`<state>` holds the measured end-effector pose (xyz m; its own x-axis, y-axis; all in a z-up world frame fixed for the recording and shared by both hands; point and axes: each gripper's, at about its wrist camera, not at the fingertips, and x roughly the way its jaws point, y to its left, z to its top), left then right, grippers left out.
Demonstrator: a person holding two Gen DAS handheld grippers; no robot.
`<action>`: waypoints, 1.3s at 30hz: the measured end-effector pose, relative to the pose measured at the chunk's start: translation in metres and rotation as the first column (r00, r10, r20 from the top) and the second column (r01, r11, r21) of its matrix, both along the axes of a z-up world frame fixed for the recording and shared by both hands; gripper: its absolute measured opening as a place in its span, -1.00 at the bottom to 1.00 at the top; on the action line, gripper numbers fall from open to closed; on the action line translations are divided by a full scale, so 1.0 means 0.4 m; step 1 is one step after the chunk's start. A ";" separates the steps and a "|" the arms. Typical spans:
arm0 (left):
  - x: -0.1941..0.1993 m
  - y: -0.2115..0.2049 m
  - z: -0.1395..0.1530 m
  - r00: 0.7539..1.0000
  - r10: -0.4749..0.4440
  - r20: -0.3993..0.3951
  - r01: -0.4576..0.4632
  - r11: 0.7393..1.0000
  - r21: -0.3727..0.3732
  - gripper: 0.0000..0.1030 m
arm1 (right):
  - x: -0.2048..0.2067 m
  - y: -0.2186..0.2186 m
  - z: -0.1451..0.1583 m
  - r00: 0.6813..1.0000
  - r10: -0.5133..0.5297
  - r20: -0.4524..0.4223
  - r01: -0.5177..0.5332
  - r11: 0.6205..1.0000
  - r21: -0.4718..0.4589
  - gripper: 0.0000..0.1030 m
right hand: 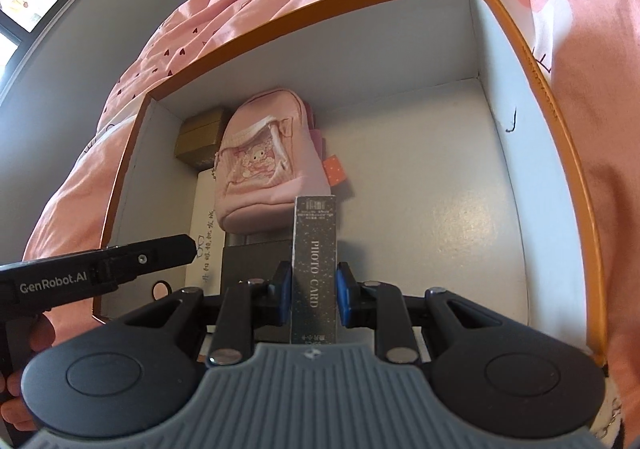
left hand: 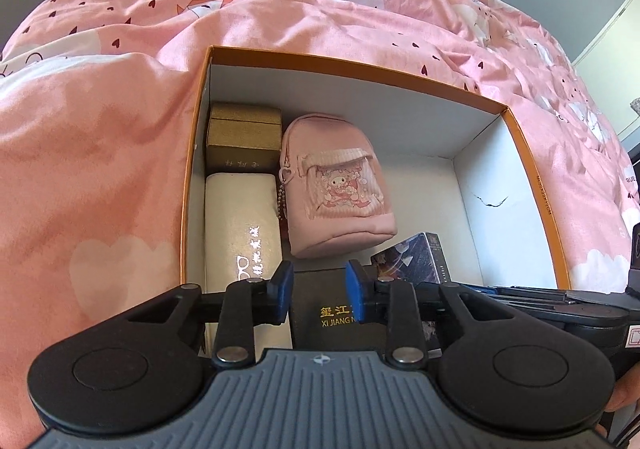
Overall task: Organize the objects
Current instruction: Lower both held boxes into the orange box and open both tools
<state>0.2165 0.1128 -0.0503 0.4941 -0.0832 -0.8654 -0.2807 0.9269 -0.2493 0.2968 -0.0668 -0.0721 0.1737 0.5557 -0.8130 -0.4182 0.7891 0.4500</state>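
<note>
Left wrist view looks down into a large open cardboard box with orange outer walls and a white lining [left hand: 536, 185], set on a bed covered by a pink quilt printed with small dark hearts and white clouds [left hand: 100, 169]. A grey wall shows beyond the bed, and the right wrist view catches a dark-framed window [right hand: 16, 1] at upper left.

Along the box's left wall sit a gold textured rectangular case [left hand: 244, 137] and, just nearer, a white glasses case with silver lettering [left hand: 240, 225]. Beside them lies a small pink fabric backpack with a cartoon pocket [left hand: 336, 185]. A black box with gold "XI JIANG" lettering [left hand: 320, 313] rests on the floor of the box below the left gripper [left hand: 320, 289], whose blue-padded fingers stand apart on either side of it; no contact is visible, so the fingers are released.

The right gripper [right hand: 314, 289] has its fingers clenched on a slim dark speckled "PHOTO CARD" box [right hand: 315, 249], held upright above the box floor, just right of the black box.
</note>
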 end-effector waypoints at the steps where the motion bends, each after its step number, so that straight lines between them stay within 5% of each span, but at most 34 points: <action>1: 0.001 -0.002 0.000 1.000 -0.001 0.003 0.001 1.000 0.010 -0.33 | 0.001 0.000 -0.001 1.000 0.000 -0.003 0.000 1.000 0.001 -0.53; 15: -0.003 -0.038 -0.025 0.999 -0.048 -0.003 0.048 0.996 0.069 -0.34 | 0.039 0.005 -0.034 0.996 0.015 -0.089 -0.022 0.997 -0.077 -0.44; 22: -0.003 -0.050 -0.036 0.998 -0.058 -0.009 0.058 0.994 0.087 -0.34 | 0.027 0.030 -0.026 0.994 0.105 0.036 -0.092 0.961 -0.260 -0.16; 29: -0.006 -0.045 -0.035 0.999 -0.054 -0.002 0.054 0.995 0.078 -0.34 | 0.035 0.054 -0.047 0.981 0.190 0.039 -0.165 0.924 -0.346 0.06; 39: -0.004 -0.041 -0.044 0.999 -0.052 -0.006 0.052 0.997 0.061 -0.34 | 0.049 0.072 -0.075 0.966 0.257 -0.022 -0.251 0.918 -0.308 -0.21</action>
<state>0.2150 0.0963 -0.0679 0.4867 -0.0553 -0.8718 -0.2327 0.9538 -0.1903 0.3163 -0.0381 -0.1021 0.0764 0.3086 -0.9481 -0.6287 0.7529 0.1944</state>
